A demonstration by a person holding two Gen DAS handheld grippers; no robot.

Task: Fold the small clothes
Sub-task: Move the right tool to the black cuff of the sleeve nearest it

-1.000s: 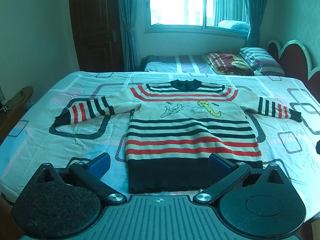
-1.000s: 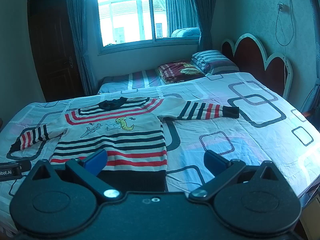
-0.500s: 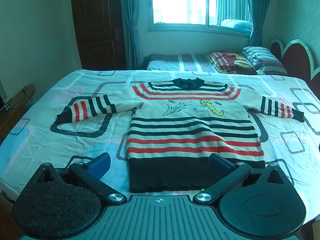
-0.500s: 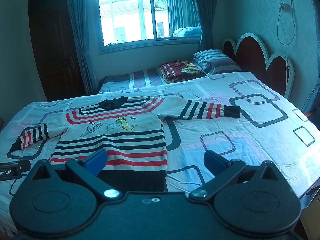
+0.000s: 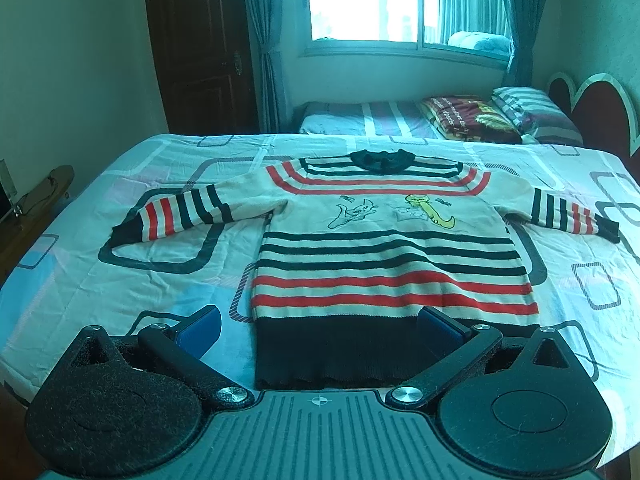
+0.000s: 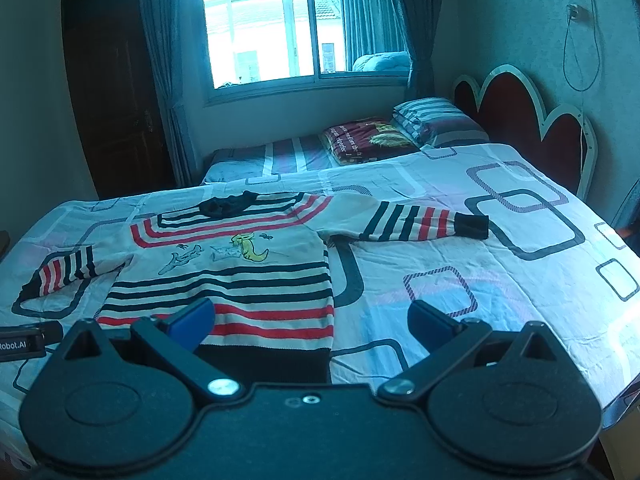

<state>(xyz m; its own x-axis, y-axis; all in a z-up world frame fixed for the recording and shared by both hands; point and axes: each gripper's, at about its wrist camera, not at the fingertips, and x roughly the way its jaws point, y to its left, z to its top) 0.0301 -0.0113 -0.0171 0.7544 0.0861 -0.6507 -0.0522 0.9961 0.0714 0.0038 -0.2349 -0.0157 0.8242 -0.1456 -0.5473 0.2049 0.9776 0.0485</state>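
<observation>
A small striped sweater lies flat and face up on the bed, both sleeves spread sideways, its dark hem nearest me. Cream knit with red and dark stripes, a dark collar and cartoon figures on the chest. My left gripper is open above the hem's left half, nothing between its blue pads. Over the hem's right corner hangs my right gripper, open and holding nothing. The sweater's right sleeve stretches toward the headboard side.
The bed sheet is pale with rounded square prints. Folded blankets and pillows lie at the far end by a red headboard. A wooden piece stands at the left bedside. Part of the left gripper shows in the right wrist view.
Both grippers have drifted slightly back and up, so the sweater sits a little lower and farther in view. Both stay open; the sweater has not moved.
</observation>
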